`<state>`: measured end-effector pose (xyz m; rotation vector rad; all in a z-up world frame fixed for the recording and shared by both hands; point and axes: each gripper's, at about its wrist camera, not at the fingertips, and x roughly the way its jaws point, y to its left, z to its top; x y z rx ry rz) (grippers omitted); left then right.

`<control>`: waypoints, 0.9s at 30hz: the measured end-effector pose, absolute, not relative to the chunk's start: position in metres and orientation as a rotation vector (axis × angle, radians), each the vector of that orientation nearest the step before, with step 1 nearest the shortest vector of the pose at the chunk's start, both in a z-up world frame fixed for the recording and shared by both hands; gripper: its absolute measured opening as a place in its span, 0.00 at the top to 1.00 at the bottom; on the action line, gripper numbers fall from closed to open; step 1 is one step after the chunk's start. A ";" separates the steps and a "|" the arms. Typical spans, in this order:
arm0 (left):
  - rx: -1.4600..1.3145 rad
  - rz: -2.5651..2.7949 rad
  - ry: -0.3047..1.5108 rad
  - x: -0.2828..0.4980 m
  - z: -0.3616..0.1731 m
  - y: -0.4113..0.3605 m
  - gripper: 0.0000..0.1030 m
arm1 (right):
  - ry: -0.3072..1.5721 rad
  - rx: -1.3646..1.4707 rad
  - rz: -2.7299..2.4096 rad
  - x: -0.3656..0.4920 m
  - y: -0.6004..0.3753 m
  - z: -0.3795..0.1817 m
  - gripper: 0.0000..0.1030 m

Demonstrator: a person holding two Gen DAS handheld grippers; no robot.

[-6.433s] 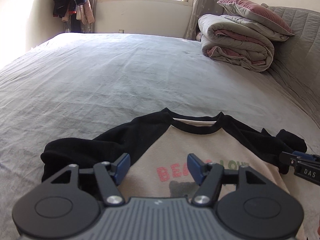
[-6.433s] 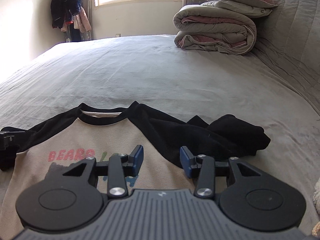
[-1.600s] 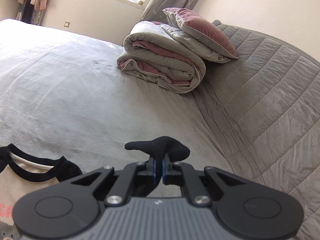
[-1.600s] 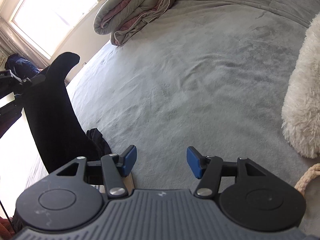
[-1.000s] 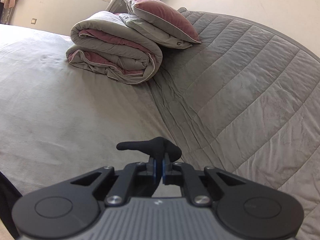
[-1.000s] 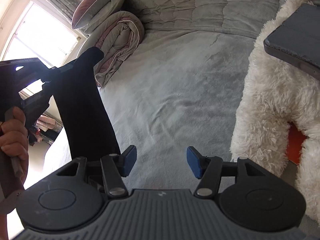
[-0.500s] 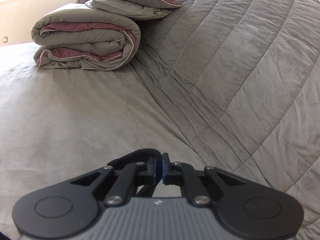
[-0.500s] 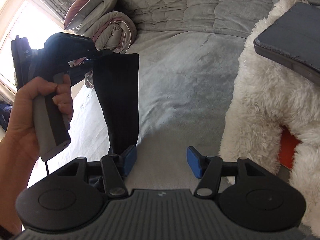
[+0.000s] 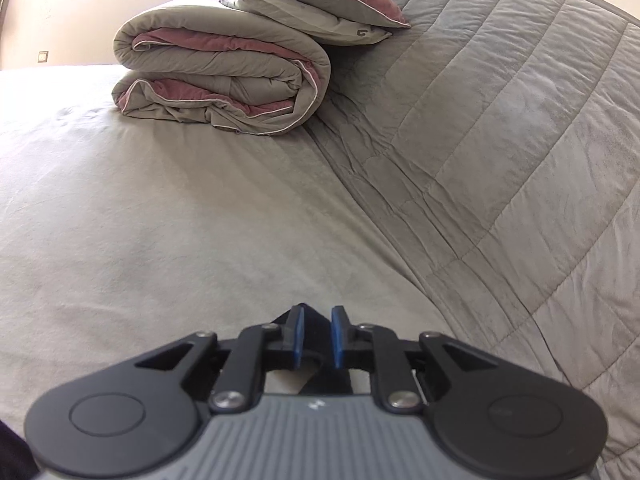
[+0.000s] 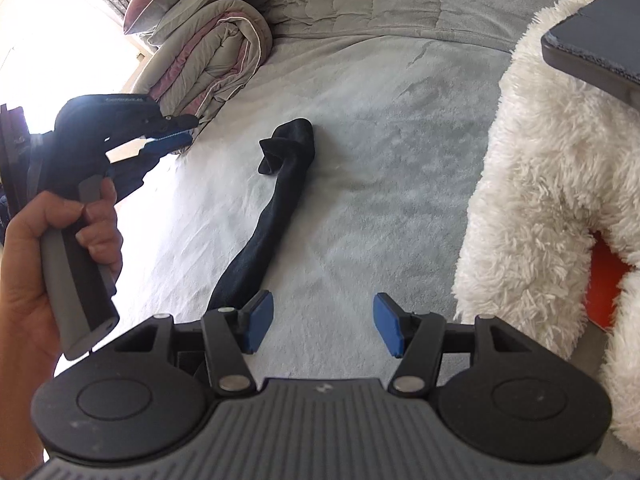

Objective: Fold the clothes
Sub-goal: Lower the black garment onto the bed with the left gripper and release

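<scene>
On the bed point(image 10: 380, 160), the black sleeve point(image 10: 276, 200) lay flat and slack. All positions below are relative to that sleeve.

- Far left of it: left hand point(image 10: 52, 248) wrapped round the grip of the left gripper point(image 10: 191, 132), which was held up off the sheet and clear of the sleeve, tips pointing toward the cuff end.
- Left gripper's jaws had just been opening. The left wrist view showed the left gripper point(image 9: 316, 340) with a narrow gap between the blue pads point(image 9: 297, 340). A dark bit showed in that gap, but I couldn't tell what it was. The pads weren't pressing on cloth, and the right wrist view had the sleeve lying loose.
- Up and left of the cuff: folded duvet point(image 10: 216, 52) with a pillow point(image 10: 160, 4) stacked on top. It was near the cuff, not touching.
- The sleeve itself ran as one long strip. The bunched cuff was at the far end, and the near end disappeared behind the left finger of the right gripper point(image 10: 322, 326).
- Just right of the near end: right gripper's jaws stood well apart, with only bare sheet between the pads. No grip on the sleeve, and contact with the finger couldn't be judged.
- Beyond the cuff: quilted headboard point(image 9: 500, 140).
- Well right of the sleeve: white fluffy throw point(image 10: 540, 180) with a dark flat slab point(image 10: 600, 52) on top and an orange patch point(image 10: 604, 280) under it. Neither touched the sleeve.
</scene>
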<state>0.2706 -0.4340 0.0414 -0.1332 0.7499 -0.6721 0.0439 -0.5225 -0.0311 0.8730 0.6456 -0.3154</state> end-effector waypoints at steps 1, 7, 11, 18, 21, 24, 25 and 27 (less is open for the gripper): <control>-0.123 -0.663 0.751 0.265 0.040 -0.425 0.80 | 0.649 0.867 -0.312 0.045 -0.521 -0.031 0.42; -0.072 -0.603 0.763 0.230 0.041 -0.366 0.70 | 0.664 0.811 -0.276 0.054 -0.506 -0.026 0.42; -0.043 -0.563 0.783 0.200 0.048 -0.324 0.63 | 0.668 0.764 -0.261 0.057 -0.494 -0.022 0.42; 0.055 -0.518 0.764 0.153 0.065 -0.257 0.54 | 0.696 0.684 -0.238 0.059 -0.468 -0.021 0.42; 0.078 -0.503 0.755 0.142 0.069 -0.236 0.51 | 0.709 0.645 -0.223 0.058 -0.457 -0.021 0.42; 0.069 -0.488 0.759 0.135 0.070 -0.219 0.50 | 0.717 0.612 -0.220 0.057 -0.447 -0.021 0.42; 0.064 -0.484 0.761 0.134 0.070 -0.215 0.50 | 0.721 0.603 -0.219 0.057 -0.444 -0.021 0.42; 0.056 -0.476 0.764 0.130 0.071 -0.208 0.50 | 0.733 0.594 -0.214 0.057 -0.439 -0.023 0.42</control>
